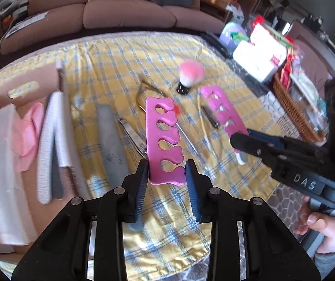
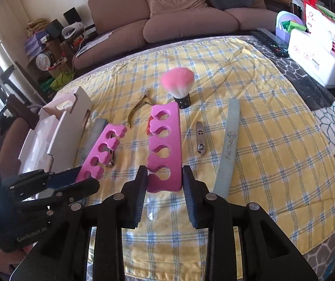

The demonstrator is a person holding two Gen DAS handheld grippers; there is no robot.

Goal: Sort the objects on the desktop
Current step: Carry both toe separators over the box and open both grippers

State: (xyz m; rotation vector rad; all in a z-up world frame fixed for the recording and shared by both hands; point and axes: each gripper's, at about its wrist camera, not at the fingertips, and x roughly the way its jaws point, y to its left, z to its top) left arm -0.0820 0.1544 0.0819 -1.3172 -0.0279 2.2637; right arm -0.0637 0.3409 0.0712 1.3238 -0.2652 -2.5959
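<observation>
Left gripper (image 1: pixel 167 171): jaws clamped across the near end of a pink foam toe separator (image 1: pixel 162 138), pads pressing on its two long edges, so the piece is grasped. Its long axis runs straight out from the fingers, away from the wrist, with the scalloped notches facing the camera's right. Right gripper (image 2: pixel 165 175): likewise clenched on the near end of a second pink toe separator (image 2: pixel 164 142), long axis again in line with the fingers, notches to the camera's left. Both pieces appear clear of the yellow checked cloth (image 2: pixel 273 140), though the contact underneath cannot be confirmed. In the left wrist view the right gripper enters from the right with its separator beyond it; the two held pieces sit side by side, near but apart. The relation that governs the coming move: the open cardboard box (image 1: pixel 27 86) lies on the left side of the cloth, beside the left-hand piece and across from the right-hand one. The left hand is therefore judged nearer to it; the right would have to pass over the left's path, so the left should deliver first. The box already holds nail files (image 1: pixel 50 145) and a pink item. Remaining on the cloth: a pink brush (image 2: pixel 178 84), a small metal clipper (image 2: pixel 199 138), a long grey file (image 2: pixel 228 145), gold nippers (image 2: pixel 139 110)
</observation>
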